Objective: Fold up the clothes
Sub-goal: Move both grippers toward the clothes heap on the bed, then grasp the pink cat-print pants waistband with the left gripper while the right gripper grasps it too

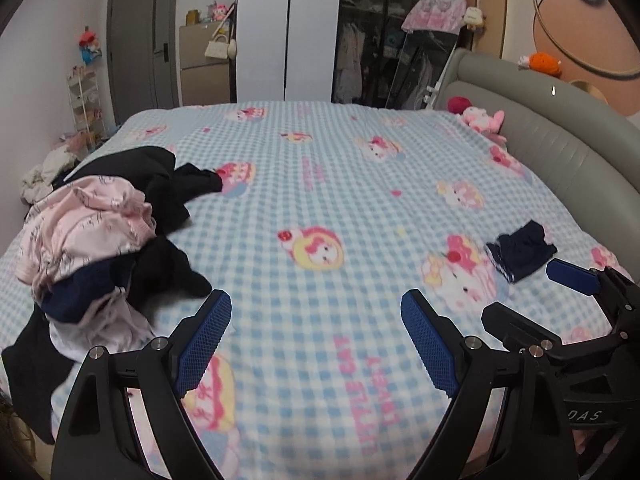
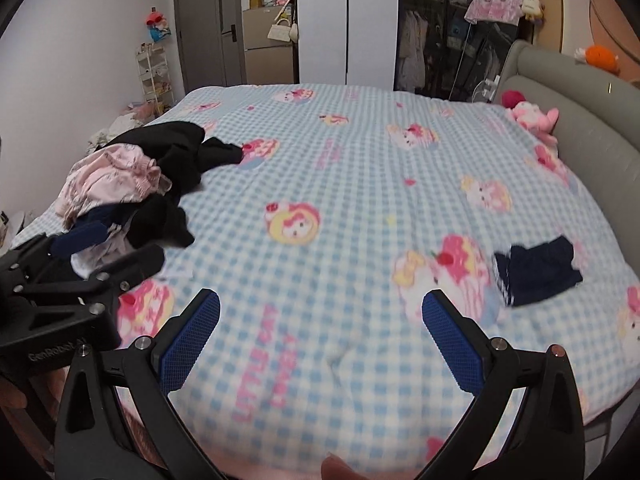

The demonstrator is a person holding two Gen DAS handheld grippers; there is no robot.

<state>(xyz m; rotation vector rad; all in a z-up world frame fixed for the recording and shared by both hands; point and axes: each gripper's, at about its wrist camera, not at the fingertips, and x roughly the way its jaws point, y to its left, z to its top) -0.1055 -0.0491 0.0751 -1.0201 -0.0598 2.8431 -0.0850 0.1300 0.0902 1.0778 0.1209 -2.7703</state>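
Hovering low over the near edge of the bed, the left gripper [image 1: 316,336] has its blue-padded fingers spread wide with nothing between them; only the checked blue blanket [image 1: 320,200] shows in the gap. The right gripper [image 2: 320,334] is likewise fully spread and empty above the same blanket, and it appears at 4 o'clock in the left wrist view, just beside the left tool. In the right wrist view the left tool's black frame sits at 8 o'clock. Nearest garment on the right side: a small folded navy garment [image 2: 538,270] with a white-striped edge, lying flat on the blanket at 3 o'clock, apart from both grippers. On the left side, at 9 o'clock in the left wrist view, an unfolded heap of clothes [image 1: 104,240] rests on the blanket: a pink printed piece on top, black and navy pieces under and around it, one black piece hanging over the bed edge. Farther off, at 2 o'clock, a pink plush toy [image 1: 482,118] lies against the grey padded headboard [image 1: 560,148]. Beyond the bed stand a white wardrobe [image 1: 288,28], an open dark closet and a grey door [image 1: 140,40].
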